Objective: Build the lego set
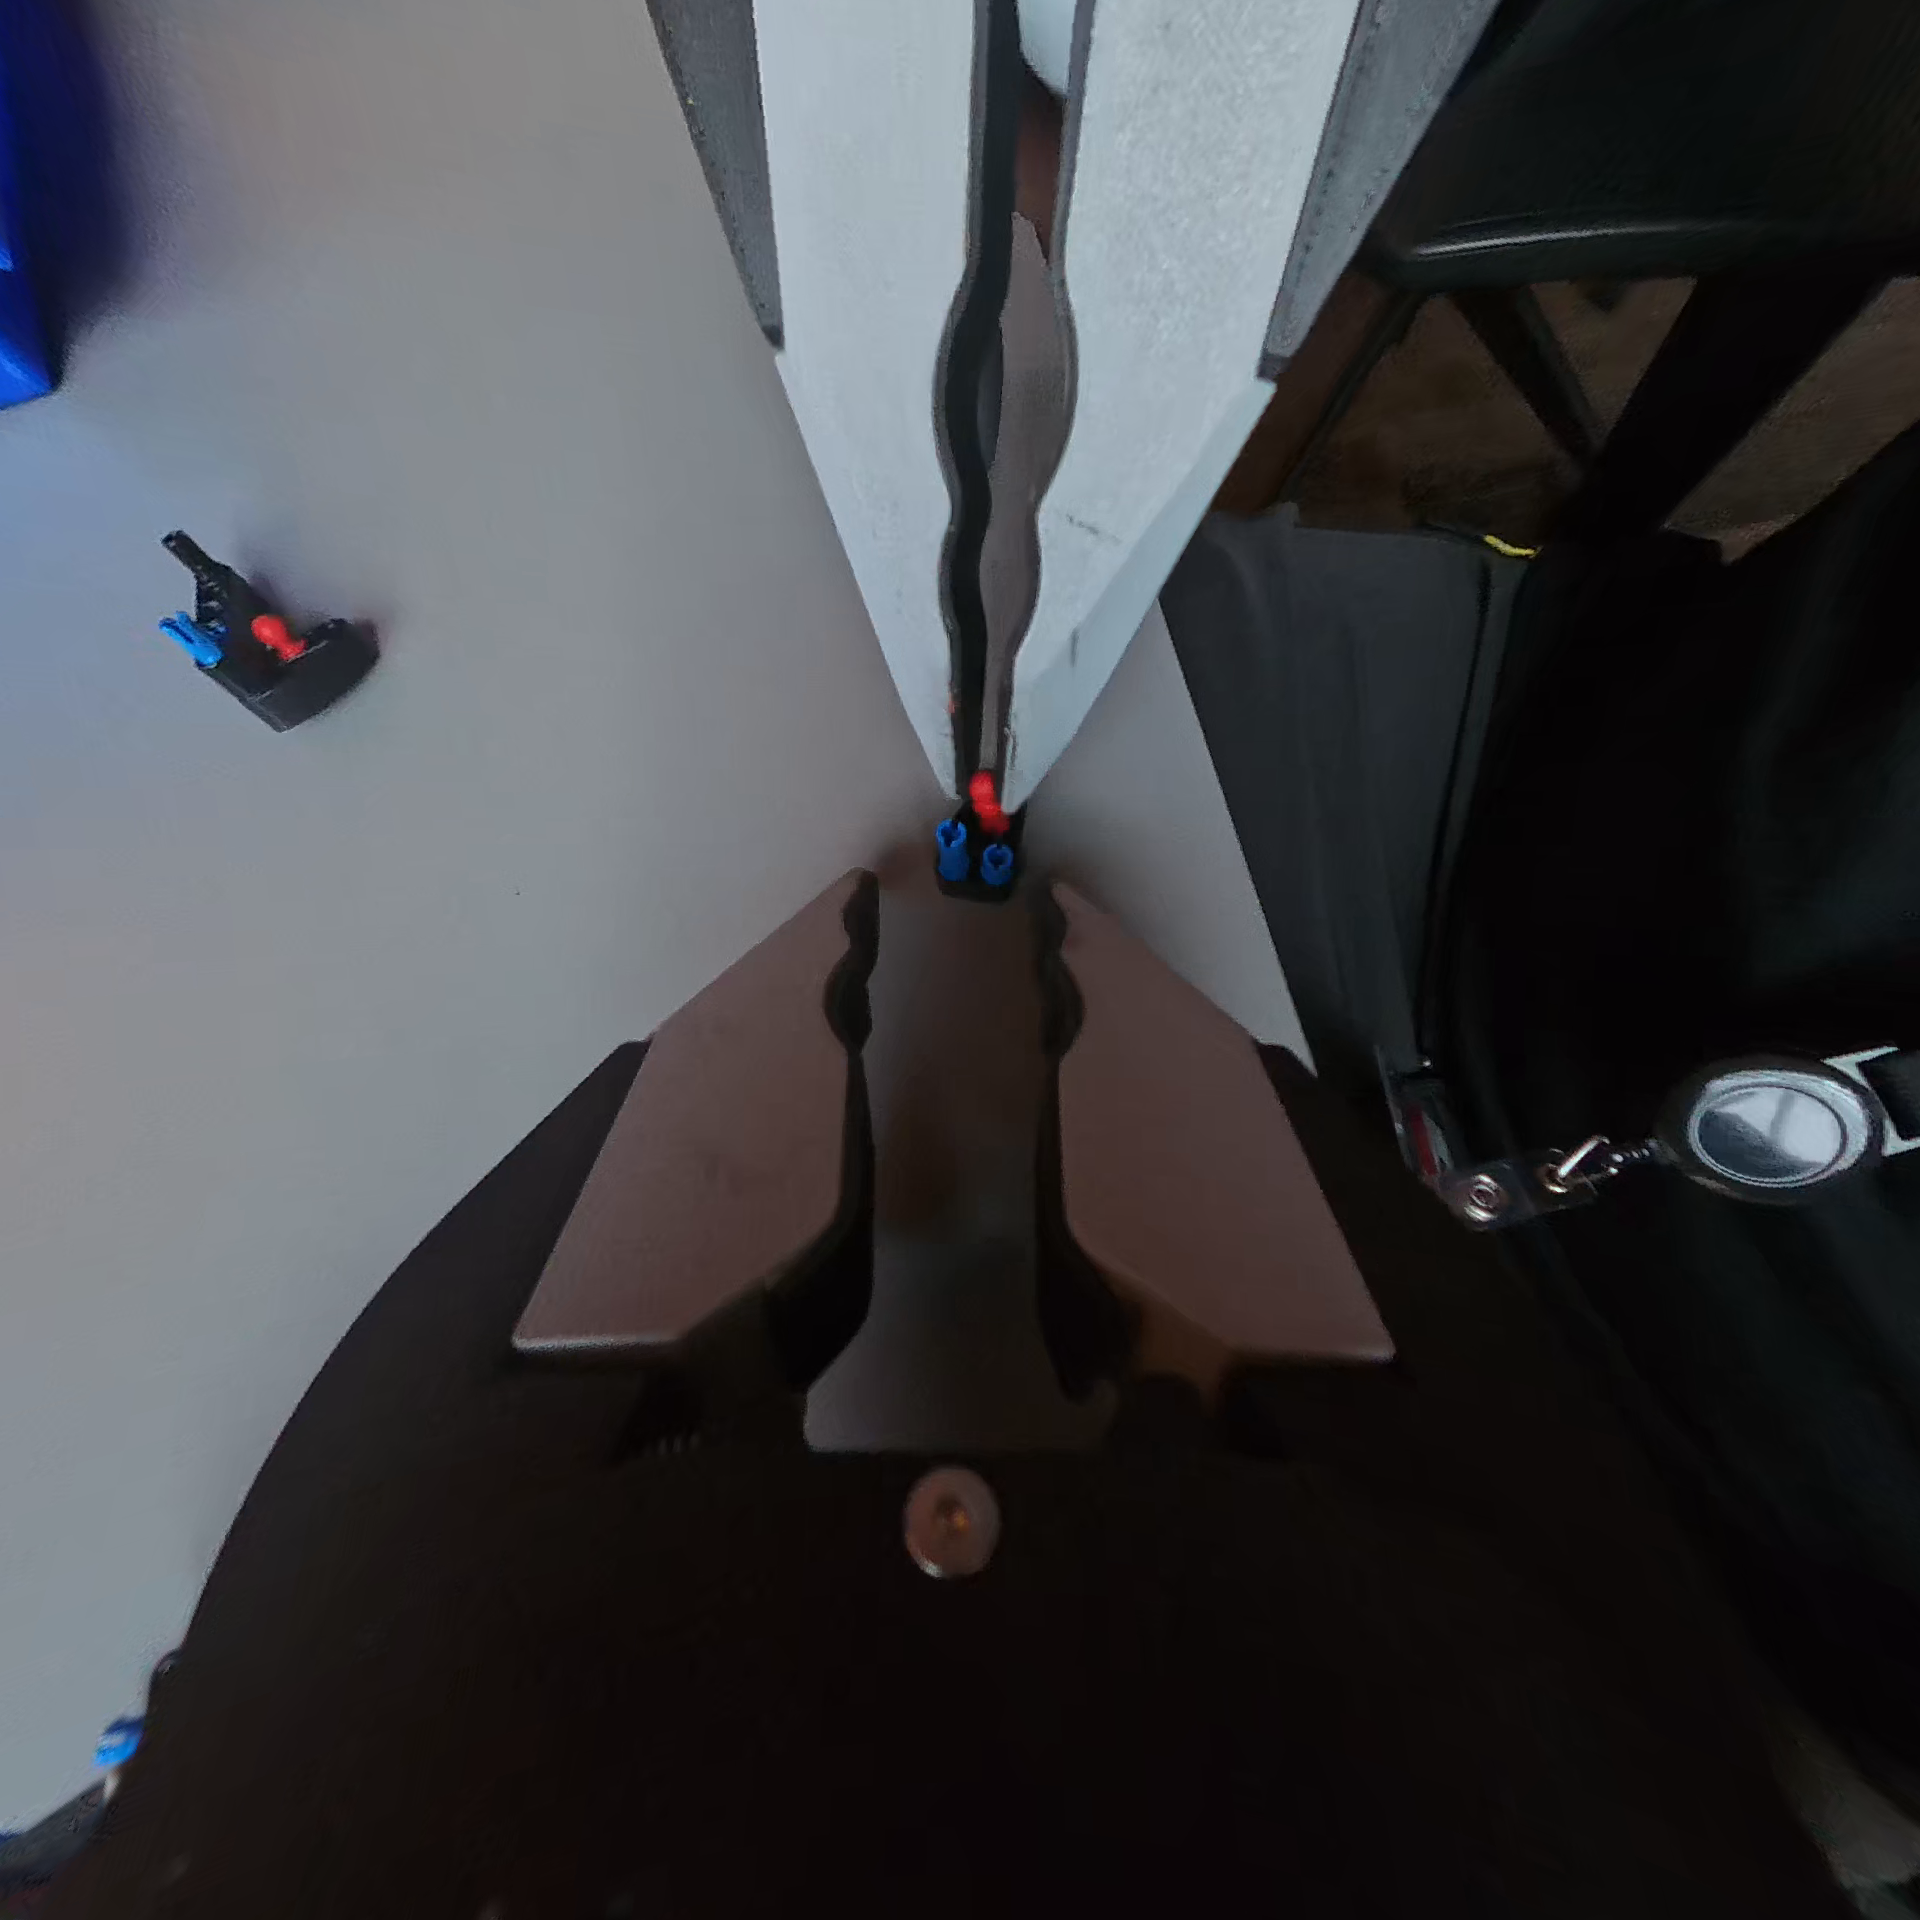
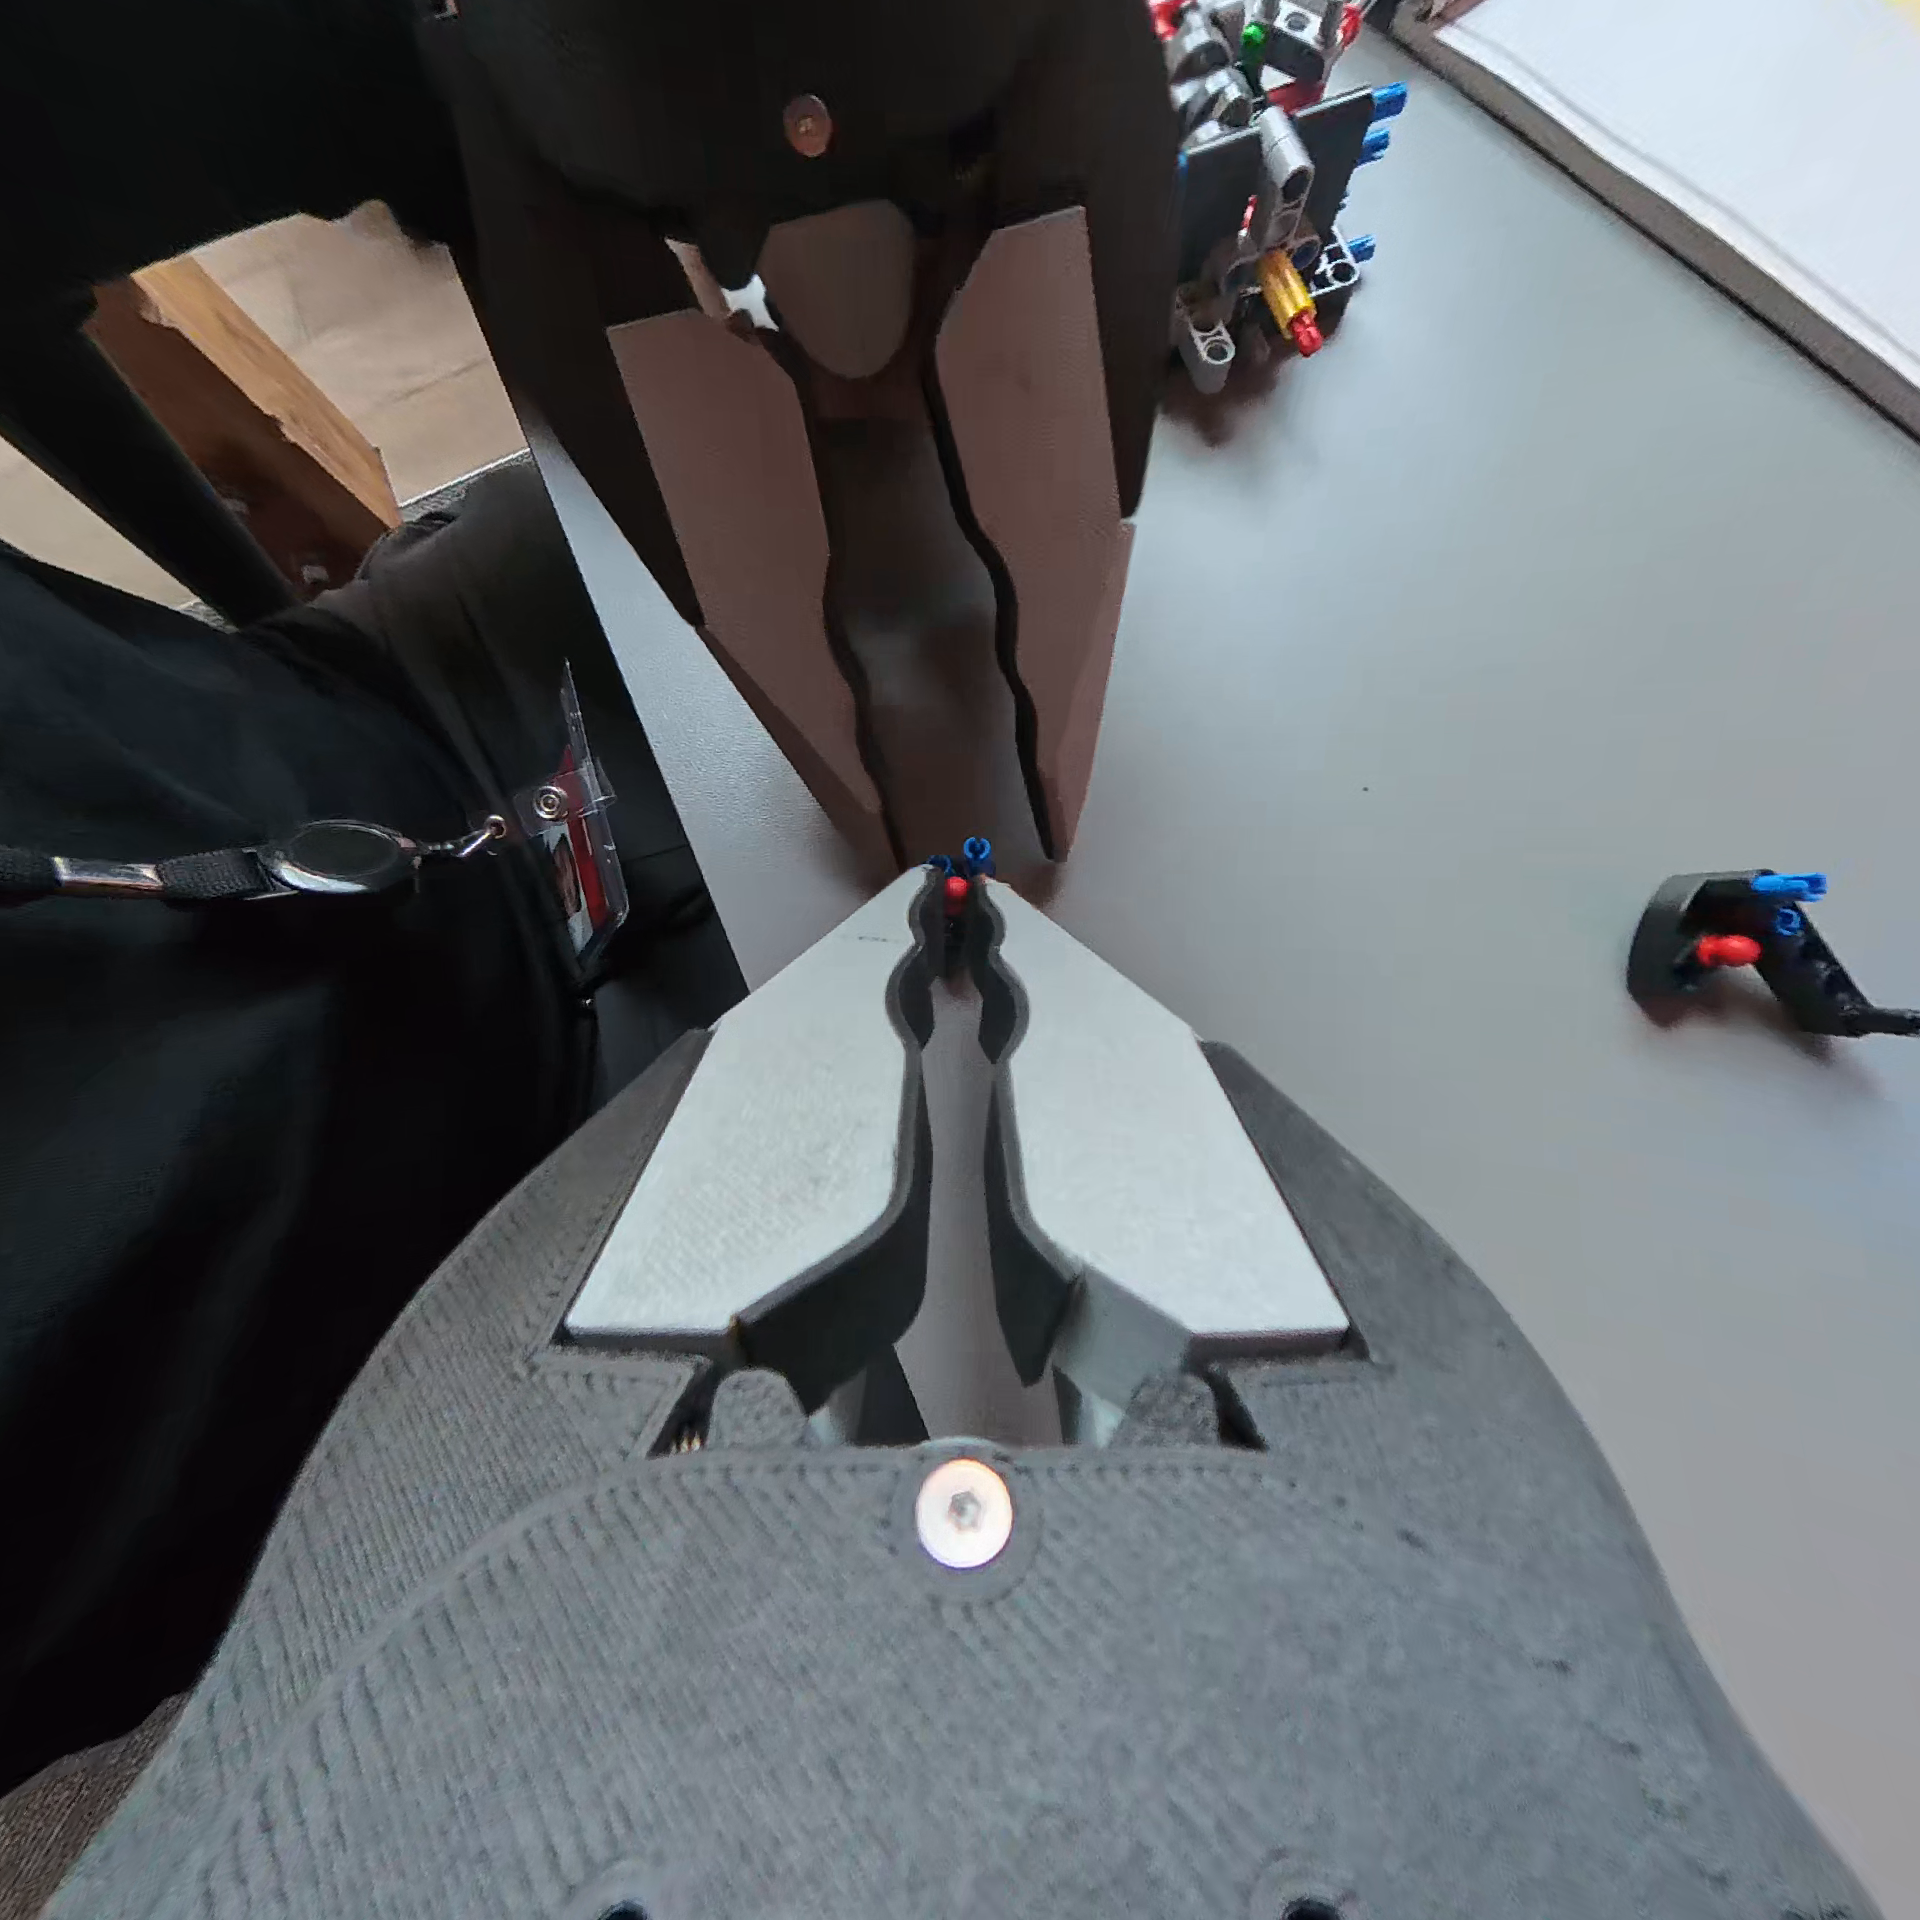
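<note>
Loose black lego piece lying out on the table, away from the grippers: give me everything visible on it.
The loose black piece is a small, glossy plastic subassembly: a curved, shell-like black body with a thin black arm running out from one end. Two blue pins stick out at one side and a red pin with a rounded head sits near its middle. It lies alone on the pale grey table, casting a soft shadow. Nothing touches it but the tabletop; both grippers are apart from it.
</note>
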Demonstrator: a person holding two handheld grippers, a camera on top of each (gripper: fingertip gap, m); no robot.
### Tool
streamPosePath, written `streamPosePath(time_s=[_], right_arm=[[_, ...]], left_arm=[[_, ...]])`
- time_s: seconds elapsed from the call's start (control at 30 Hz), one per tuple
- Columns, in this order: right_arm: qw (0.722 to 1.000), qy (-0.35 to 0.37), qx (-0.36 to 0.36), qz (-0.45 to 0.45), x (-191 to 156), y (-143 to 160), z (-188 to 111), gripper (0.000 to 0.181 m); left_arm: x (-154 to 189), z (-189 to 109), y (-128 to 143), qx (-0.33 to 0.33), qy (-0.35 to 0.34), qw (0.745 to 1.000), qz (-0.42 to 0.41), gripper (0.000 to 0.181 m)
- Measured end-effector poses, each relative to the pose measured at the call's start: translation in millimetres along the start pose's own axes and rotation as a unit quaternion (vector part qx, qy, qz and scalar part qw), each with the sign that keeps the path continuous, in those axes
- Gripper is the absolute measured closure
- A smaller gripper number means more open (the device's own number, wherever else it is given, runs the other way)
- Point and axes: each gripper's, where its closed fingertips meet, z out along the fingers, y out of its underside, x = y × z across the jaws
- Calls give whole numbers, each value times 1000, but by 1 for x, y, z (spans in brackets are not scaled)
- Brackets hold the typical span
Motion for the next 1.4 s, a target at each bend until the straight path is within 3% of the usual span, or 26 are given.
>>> streamPosePath(time_s=[0.2,1.03,1.4], right_arm=[[1000,1,-4,-11,-2,2,2,181],[992,27,-76,-94,-1,5,5,181],[993,17,-63,-95,-1,7,6,181]], left_arm=[[4,2,-1,-1,24,1000,-3,168],[4,3,-2,-1,30,1000,-5,168],[7,4,-2,-1,37,999,-10,168]])
